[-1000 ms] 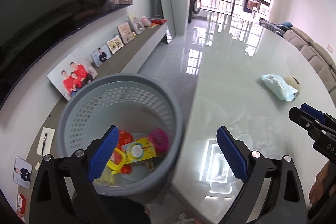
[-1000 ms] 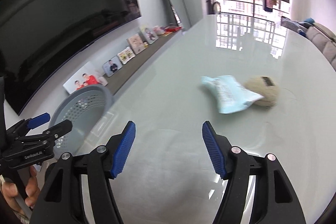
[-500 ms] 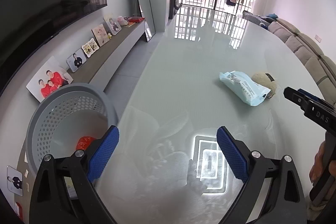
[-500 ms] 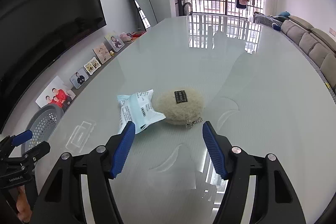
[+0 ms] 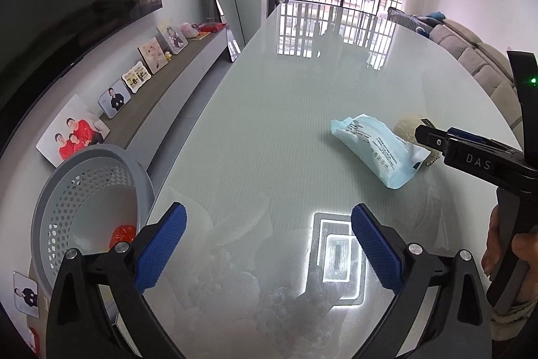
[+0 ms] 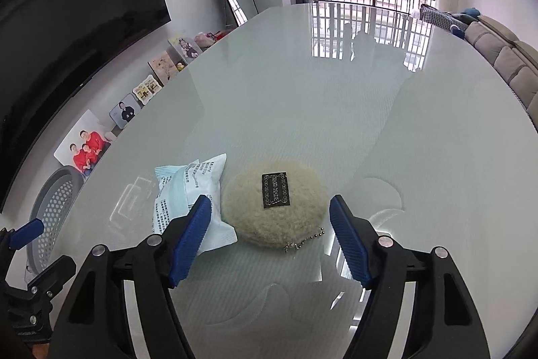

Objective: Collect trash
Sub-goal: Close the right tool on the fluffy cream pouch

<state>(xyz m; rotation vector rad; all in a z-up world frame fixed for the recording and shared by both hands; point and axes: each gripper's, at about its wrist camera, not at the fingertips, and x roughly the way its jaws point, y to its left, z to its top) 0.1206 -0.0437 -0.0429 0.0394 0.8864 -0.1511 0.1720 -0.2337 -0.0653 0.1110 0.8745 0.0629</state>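
Lying between right gripper fingers: fluffy pouch.

From my right-hand camera I see the right gripper hanging over the glossy pale table, its jaws apart and just having widened, with nothing pressed between the blue pads. A fuzzy beige pouch with a small black label and a bead chain lies between them on the table, untouched. Touching its left side is a pale blue wrapper, partly behind my left pad. At the far left edge, below the table, stands a grey perforated basket. The left gripper shows in the near left corner. Framed photos lean along the left wall under a dark television.
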